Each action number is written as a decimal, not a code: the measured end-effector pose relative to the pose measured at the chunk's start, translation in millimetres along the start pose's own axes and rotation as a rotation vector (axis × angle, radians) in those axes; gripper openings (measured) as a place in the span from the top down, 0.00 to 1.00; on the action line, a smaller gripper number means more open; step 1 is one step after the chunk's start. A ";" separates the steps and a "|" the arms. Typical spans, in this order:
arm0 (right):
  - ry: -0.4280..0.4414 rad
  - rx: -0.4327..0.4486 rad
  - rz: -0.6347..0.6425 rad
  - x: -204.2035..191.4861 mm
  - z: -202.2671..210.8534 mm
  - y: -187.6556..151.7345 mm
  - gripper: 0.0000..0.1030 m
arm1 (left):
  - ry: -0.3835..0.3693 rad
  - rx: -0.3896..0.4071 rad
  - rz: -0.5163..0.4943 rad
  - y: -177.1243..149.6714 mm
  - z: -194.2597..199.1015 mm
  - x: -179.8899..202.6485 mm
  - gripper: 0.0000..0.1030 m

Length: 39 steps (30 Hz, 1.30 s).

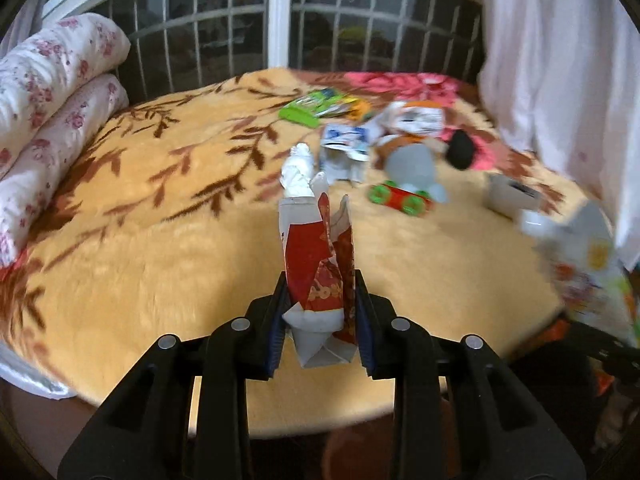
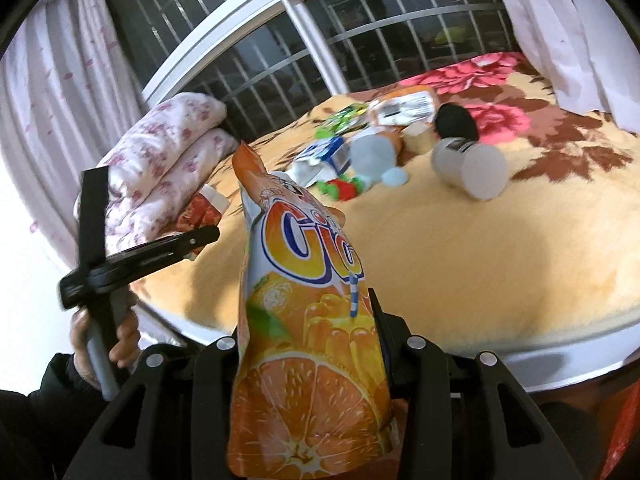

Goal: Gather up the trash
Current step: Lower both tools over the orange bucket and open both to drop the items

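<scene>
In the left wrist view my left gripper is shut on a crumpled red and white carton, which stands upright between the pads above the yellow floral blanket. My right gripper is shut on an orange juice pouch that sticks up in front of the lens. Further back on the bed lie a crumpled white paper, a blue and white carton, a green wrapper and a white cup. The right wrist view shows the left gripper at the left, a hand on its handle.
A folded floral quilt lies at the bed's left side. A toy with green wheels and a black object sit among the trash. A barred window stands behind the bed, and a pale curtain hangs at the right.
</scene>
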State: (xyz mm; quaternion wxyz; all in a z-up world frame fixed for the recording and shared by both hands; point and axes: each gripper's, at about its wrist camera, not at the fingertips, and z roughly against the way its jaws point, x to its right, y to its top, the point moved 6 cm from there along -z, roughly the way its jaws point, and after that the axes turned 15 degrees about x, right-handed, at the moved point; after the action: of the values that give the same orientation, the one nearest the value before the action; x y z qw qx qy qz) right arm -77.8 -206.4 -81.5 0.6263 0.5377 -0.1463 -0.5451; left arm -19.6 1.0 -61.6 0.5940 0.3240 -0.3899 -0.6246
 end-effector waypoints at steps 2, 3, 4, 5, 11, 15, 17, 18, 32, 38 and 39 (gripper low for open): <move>0.004 0.003 0.022 -9.1 9.0 -4.7 0.60 | -0.017 0.012 -0.007 -9.1 21.2 8.9 0.72; 0.007 0.002 0.035 -13.4 15.0 -7.4 0.60 | -0.022 0.015 -0.009 -13.4 28.2 11.7 0.72; 0.009 0.002 0.042 -15.8 18.8 -9.1 0.60 | -0.029 0.018 -0.015 -20.7 39.2 16.2 0.72; 0.007 0.002 0.055 -19.1 26.1 -12.5 0.60 | -0.036 0.016 -0.023 -26.0 46.8 20.5 0.72; 0.032 -0.109 0.032 -15.8 46.6 -44.4 0.60 | -0.095 -0.067 -0.110 -86.0 75.3 43.2 0.72; 0.033 -0.253 0.040 -10.5 50.7 -83.7 0.60 | -0.143 -0.164 -0.163 -130.8 74.3 53.6 0.72; 0.013 -0.339 0.030 -5.2 45.8 -105.6 0.60 | -0.182 -0.239 -0.177 -156.6 64.1 57.0 0.72; -0.016 -0.399 0.030 -0.6 38.7 -118.6 0.60 | -0.198 -0.279 -0.177 -169.0 57.5 58.6 0.72; -0.187 -0.780 0.025 37.7 -67.6 -228.0 0.59 | -0.140 -0.717 -0.220 -276.2 -50.0 61.2 0.67; -0.243 -0.761 0.064 39.5 -69.2 -229.4 0.24 | -0.127 -0.726 -0.251 -280.3 -49.7 64.2 0.26; -0.241 -0.755 0.055 39.0 -67.3 -227.9 0.24 | -0.133 -0.717 -0.256 -278.7 -47.6 65.8 0.26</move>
State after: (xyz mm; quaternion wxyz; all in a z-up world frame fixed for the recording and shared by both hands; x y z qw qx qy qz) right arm -131.6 -165.2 -312.6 0.7727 0.1978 -0.0225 -0.6028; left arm -120.3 -72.0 -324.0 0.5604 0.1003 -0.1410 -0.8100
